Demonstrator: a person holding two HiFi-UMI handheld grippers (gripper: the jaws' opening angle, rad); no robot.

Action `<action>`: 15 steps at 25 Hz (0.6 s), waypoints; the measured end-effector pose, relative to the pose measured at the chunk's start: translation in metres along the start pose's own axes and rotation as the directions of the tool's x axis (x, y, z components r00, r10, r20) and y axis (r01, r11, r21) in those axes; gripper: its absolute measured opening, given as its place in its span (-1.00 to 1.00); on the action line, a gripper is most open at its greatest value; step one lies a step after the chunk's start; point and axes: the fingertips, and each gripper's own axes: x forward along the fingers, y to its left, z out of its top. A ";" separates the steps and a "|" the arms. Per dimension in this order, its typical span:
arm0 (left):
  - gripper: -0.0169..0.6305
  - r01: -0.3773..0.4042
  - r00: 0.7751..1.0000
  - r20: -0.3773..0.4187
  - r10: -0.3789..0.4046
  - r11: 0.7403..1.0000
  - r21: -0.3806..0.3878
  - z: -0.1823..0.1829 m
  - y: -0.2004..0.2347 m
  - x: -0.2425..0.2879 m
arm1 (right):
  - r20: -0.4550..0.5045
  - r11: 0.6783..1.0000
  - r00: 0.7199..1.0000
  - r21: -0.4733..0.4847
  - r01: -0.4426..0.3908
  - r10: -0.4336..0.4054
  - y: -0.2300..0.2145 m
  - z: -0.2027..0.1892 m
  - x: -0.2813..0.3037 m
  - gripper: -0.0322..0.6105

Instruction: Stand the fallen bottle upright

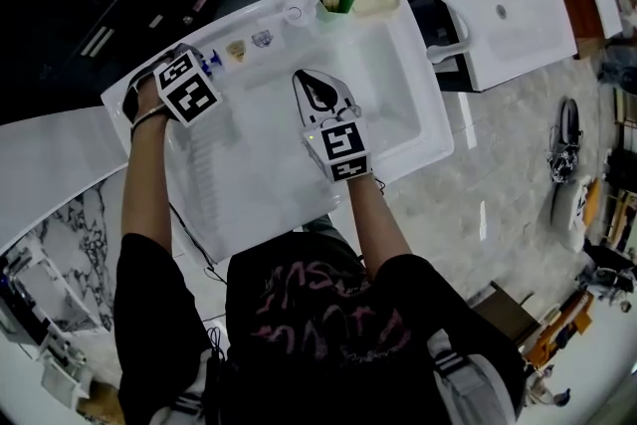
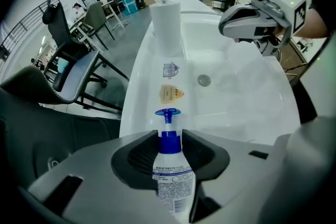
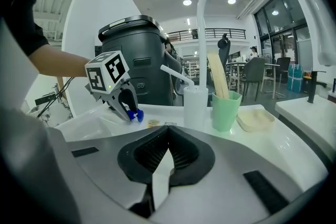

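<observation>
**A:** Where is the work?

**B:** On the white sink [image 1: 423, 114] that fills the middle of the head view. The left tongs [image 2: 169, 131] are at its back ledge, in the upper left of that view, pointing steeply down. The right tongs [image 3: 168, 128] hang over the basin at the centre, jaws together with nothing in them.

**A:** And the bottle?

**B:** The bottle [image 2: 172, 178] runs up the lower middle of the left gripper view. Its label end is nearest the camera and its blue pump [image 2: 168, 113] is farthest. It looks to lie along the ledge and is not yet upright. The left jaws are clamped on its blue collar, one pad on each side.

**A:** Is that a good hold for standing it up?

**B:** Probably a thin one. The collar is narrow and round, so the body may swing under it. The person does well to hold the squeeze steady and raise the pump end in a slow arc, so the base pivots on the ledge. The jaws should let go only once the base sits flat.

**A:** Is anything in the way?

**B:** The ledge is narrow. Two small stickers [image 2: 170, 93] lie just beyond the pump, and a white dispenser [image 2: 167, 26] stands at the upper middle. The basin drops away to the right, so the base wants to land square on the ledge, away from that edge.
</observation>
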 end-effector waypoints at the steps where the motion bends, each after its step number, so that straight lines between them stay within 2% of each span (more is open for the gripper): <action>1: -0.50 0.006 1.000 -0.001 -0.006 1.000 -0.010 0.000 0.001 0.001 | -0.004 1.000 1.000 0.002 0.001 -0.001 0.000 -0.002 0.000 -0.86; 5: -0.53 0.017 1.000 0.015 -0.017 0.999 -0.034 0.001 0.002 0.002 | 0.000 1.000 1.000 -0.003 0.017 -0.017 -0.005 0.000 -0.001 -0.86; 10: -0.54 0.005 0.999 0.048 -0.004 1.000 -0.017 0.002 0.001 -0.004 | -0.006 1.000 1.000 -0.011 0.013 -0.013 -0.004 -0.005 -0.001 -0.86; 15: -0.55 -0.030 0.989 0.140 0.038 0.998 -0.063 0.007 0.006 -0.024 | -0.005 1.000 1.000 0.007 0.001 -0.001 0.003 0.000 -0.004 -0.86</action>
